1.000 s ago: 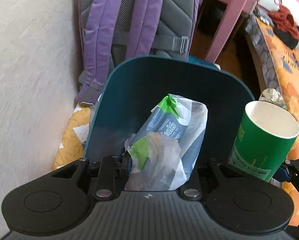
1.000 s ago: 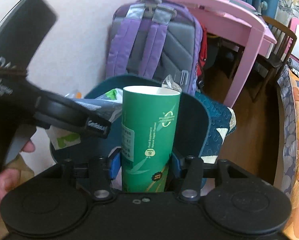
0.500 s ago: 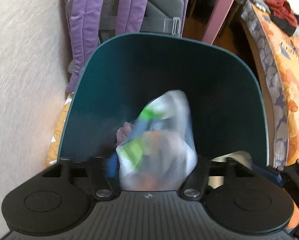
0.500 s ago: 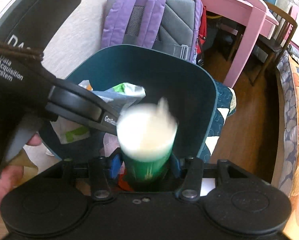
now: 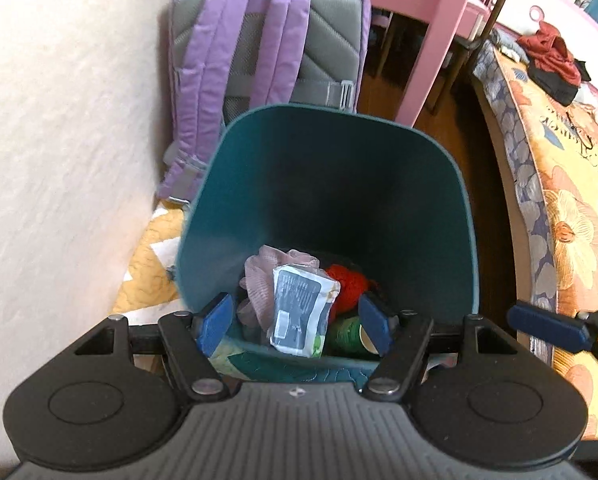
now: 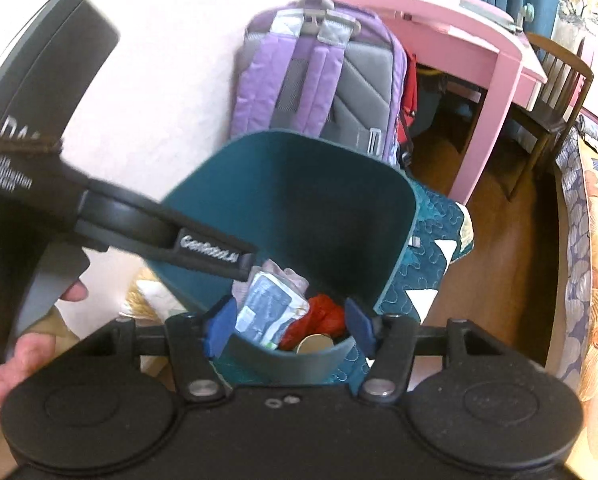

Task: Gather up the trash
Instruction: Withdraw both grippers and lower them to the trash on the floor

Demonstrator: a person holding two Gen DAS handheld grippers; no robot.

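Now, by the wall at left the purple backpack [image 5: 267, 48] leans; just near of it the teal bin [image 5: 451, 184] holds the wipes packet [image 5: 299, 312] and green cup [image 5: 349, 334]. Left gripper [image 5: 295, 320] and right gripper [image 6: 287, 322] hover above, jaws apart, empty. Drop looks done; next, I'd guess, pull back and find more trash

Black tongs [image 5: 295, 320], blue pads [image 5: 215, 322], silver screws.
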